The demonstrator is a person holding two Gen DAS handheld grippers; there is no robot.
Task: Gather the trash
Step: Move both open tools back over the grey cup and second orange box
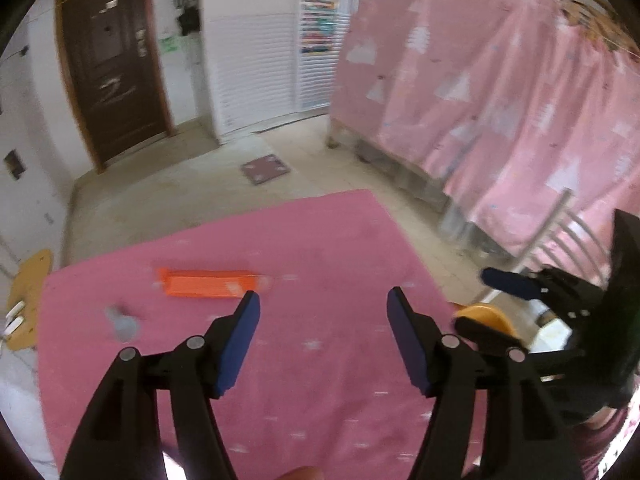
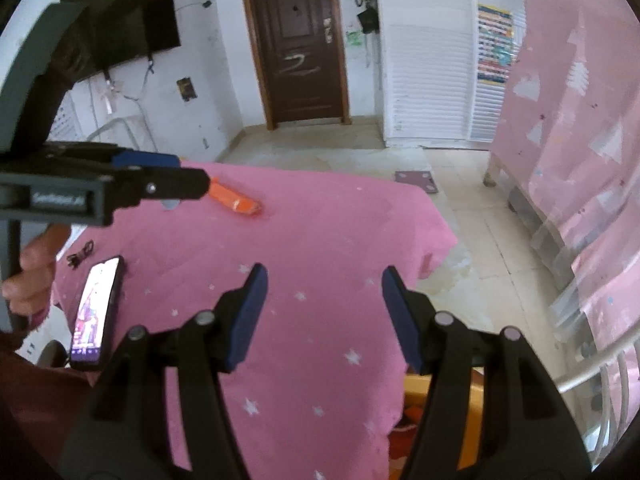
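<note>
Both grippers, left gripper [image 1: 323, 300] and right gripper [image 2: 324, 276], stood wide and empty over the pink cloth [image 1: 320, 248]. An orange wrapper [image 1: 208, 283] lay ahead-left of the left gripper; reaching it seemed next.

Place: a lived-in room of a home, bedroom-like.
Door: dark brown panelled door [image 2: 296, 40] in a white wall.
Storage: white louvred wardrobe [image 2: 424, 76] with a colourful poster [image 2: 494, 44] on it.
Fabric: pink cloth with white stars over the tabletop [image 2: 320, 248]; a pink printed curtain [image 1: 480, 80] drapes furniture on the right.
Floor: pale tiles [image 1: 168, 184], a small scale [image 1: 264, 168] lying on them.
Electronics: wall-mounted dark television [image 2: 132, 28]; a lit phone [image 2: 96, 312] on the cloth.
</note>
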